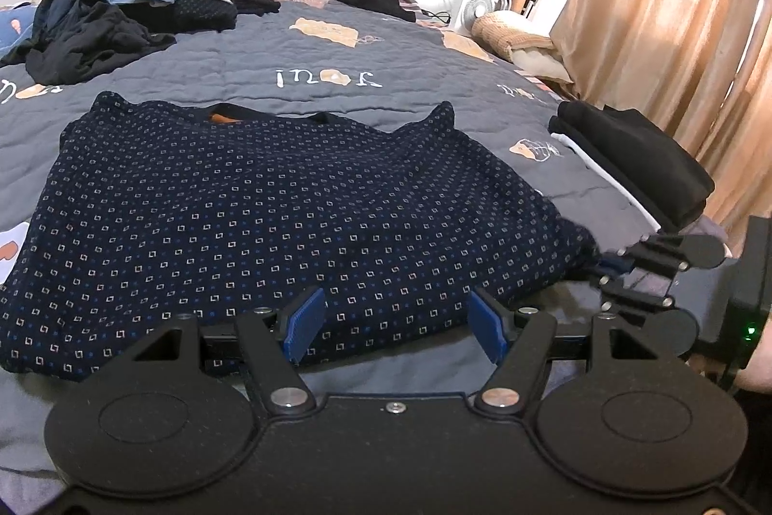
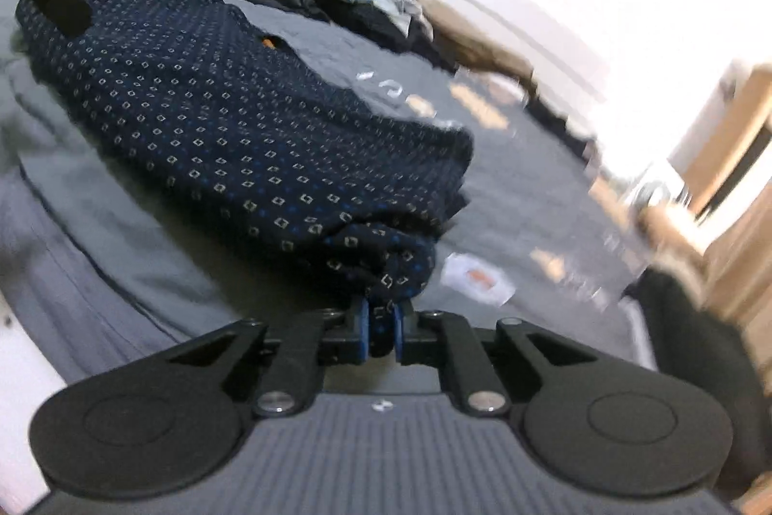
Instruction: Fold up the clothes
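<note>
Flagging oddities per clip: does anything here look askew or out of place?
Only the patterned navy shirt: its near right corner is bunched where the right gripper pinches it. The left gripper is open at the hem. The unfolded clothes pile looks like pending work.

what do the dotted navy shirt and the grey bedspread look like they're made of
Dotted navy shirt: likely soft matte knit, cotton or a blend; it drapes and bunches limply. Grey bedspread: quilted matte fabric, with stitched ripples and sewn-on patches showing.
</note>
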The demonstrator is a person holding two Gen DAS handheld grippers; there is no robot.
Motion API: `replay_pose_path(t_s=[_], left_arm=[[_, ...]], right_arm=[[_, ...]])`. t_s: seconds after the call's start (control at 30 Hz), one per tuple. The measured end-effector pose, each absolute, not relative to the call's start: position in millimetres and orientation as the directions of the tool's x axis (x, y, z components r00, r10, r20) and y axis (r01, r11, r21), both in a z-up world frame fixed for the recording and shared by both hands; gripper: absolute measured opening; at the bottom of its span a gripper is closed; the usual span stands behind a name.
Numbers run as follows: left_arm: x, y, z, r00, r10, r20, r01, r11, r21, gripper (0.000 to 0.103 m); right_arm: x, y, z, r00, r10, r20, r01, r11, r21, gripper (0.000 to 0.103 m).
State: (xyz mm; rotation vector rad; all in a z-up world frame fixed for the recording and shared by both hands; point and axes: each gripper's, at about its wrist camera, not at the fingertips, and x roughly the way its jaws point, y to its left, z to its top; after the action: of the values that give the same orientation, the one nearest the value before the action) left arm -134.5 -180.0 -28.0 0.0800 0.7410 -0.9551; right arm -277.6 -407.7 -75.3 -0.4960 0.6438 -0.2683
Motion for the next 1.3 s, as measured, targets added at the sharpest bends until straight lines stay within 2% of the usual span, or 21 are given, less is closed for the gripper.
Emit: replay_pose_path(t_s=[0.1, 0.2, 0.23, 0.33, 0.43, 0.5, 0.57, 0.63, 0.67, 0.7, 1.0, 1.1, 1.13, 1.17, 1.3], left_arm=[[-135, -179, -29, 0.352, -0.711, -0.609, 0.767, 0.592, -0.249, 0.064], [-135, -179, -30, 0.349, -0.711, -0.611, 0.768, 0.591, -0.248, 0.064], [-135, -178, -30, 0.349, -0.711, -0.610, 0.768, 0.590, -0.249, 0.064], [-135, -179, -28, 0.347, -0.713, -0.609, 0.768, 0.589, -0.252, 0.064], [-135, -181, -27, 0.347, -0.715, -0.607, 0.768, 0.588, -0.254, 0.064], [-136, -182, -26, 0.344, -0.717, -0.607, 0.770, 0.585, -0.254, 0.064], [-137, -183, -27, 0.343, -0.716, -0.608, 0.772, 0.584, -0.251, 0.064], [-138, -184, -27, 0.344, -0.715, -0.609, 0.773, 0.584, -0.248, 0.064], [-138, -184, -27, 0.345, -0.714, -0.610, 0.772, 0.585, -0.248, 0.064], [-138, -184, -27, 0.345, -0.713, -0.610, 0.772, 0.585, -0.248, 0.064], [-138, -186, -29, 0.348, -0.709, -0.613, 0.774, 0.587, -0.239, 0.065], [-139, -185, -29, 0.349, -0.708, -0.614, 0.775, 0.587, -0.236, 0.065], [-139, -185, -29, 0.349, -0.707, -0.615, 0.775, 0.587, -0.235, 0.065], [-139, -185, -29, 0.350, -0.707, -0.615, 0.774, 0.588, -0.236, 0.065], [-137, -182, -30, 0.353, -0.706, -0.615, 0.768, 0.593, -0.240, 0.065]], right_arm=[[-284, -412, -69, 0.773, -0.438, -0.459, 0.111, 0.806, -0.582, 0.008], [-283, -424, -75, 0.736, -0.460, -0.496, 0.131, 0.816, -0.563, 0.007], [-281, -427, -80, 0.709, -0.494, -0.504, 0.138, 0.797, -0.587, 0.000], [-280, -441, -86, 0.656, -0.533, -0.534, 0.183, 0.799, -0.573, 0.000], [-286, -453, -71, 0.679, -0.485, -0.552, 0.272, 0.864, -0.424, 0.003], [-293, -462, -57, 0.721, -0.422, -0.550, 0.322, 0.906, -0.273, 0.006], [-298, -472, -46, 0.762, -0.339, -0.552, 0.346, 0.933, -0.094, 0.015], [-302, -487, -41, 0.798, -0.245, -0.551, 0.359, 0.927, 0.107, 0.041], [-304, -493, -42, 0.812, -0.197, -0.550, 0.356, 0.913, 0.198, 0.046], [-304, -498, -43, 0.823, -0.157, -0.547, 0.353, 0.895, 0.274, 0.046], [-278, -508, -71, 0.782, -0.054, -0.621, 0.373, 0.838, 0.398, 0.047], [-274, -506, -75, 0.792, -0.006, -0.611, 0.352, 0.822, 0.448, 0.042], [-273, -506, -76, 0.794, -0.001, -0.607, 0.350, 0.817, 0.457, 0.031], [-272, -508, -77, 0.797, -0.001, -0.603, 0.355, 0.810, 0.468, 0.006], [-279, -512, -72, 0.828, -0.046, -0.559, 0.367, 0.798, 0.478, 0.006]])
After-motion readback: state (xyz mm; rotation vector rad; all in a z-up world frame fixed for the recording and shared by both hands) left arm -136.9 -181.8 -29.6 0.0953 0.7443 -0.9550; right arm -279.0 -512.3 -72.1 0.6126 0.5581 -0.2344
